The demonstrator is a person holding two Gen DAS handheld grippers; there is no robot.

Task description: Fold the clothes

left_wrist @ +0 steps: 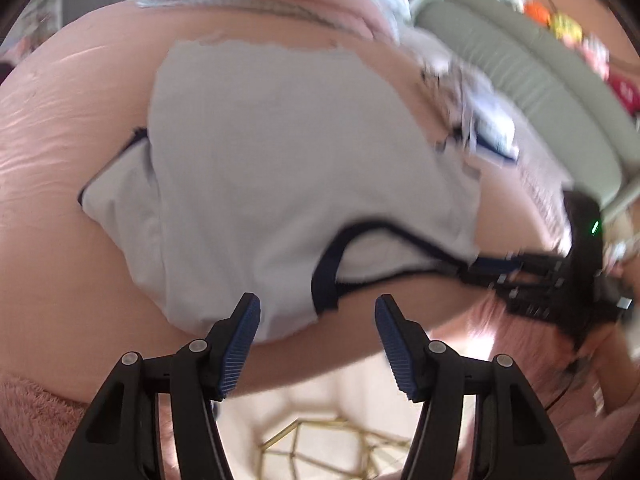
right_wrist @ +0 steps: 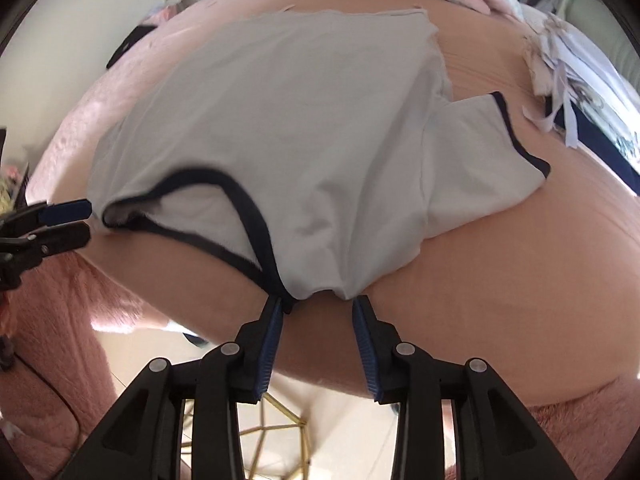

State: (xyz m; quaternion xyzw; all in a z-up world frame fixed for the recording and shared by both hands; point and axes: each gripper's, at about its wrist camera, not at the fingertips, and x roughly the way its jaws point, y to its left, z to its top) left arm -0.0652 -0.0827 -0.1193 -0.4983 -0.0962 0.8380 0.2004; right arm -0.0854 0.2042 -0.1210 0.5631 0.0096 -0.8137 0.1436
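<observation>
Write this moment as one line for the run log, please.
stage: fold in progress | item: pale grey navy-trimmed cotton T-shirt flat on pink bed cover | left gripper: open, empty | right gripper: open at shirt edge

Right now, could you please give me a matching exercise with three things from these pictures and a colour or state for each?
Things:
1. shirt
2. bed cover
3. right gripper

Colour or state:
A. peach pink, lying under the cloth
B. open, at the collar end
C. pale grey with dark blue trim

Pairs: 1-C, 2-A, 3-B
</observation>
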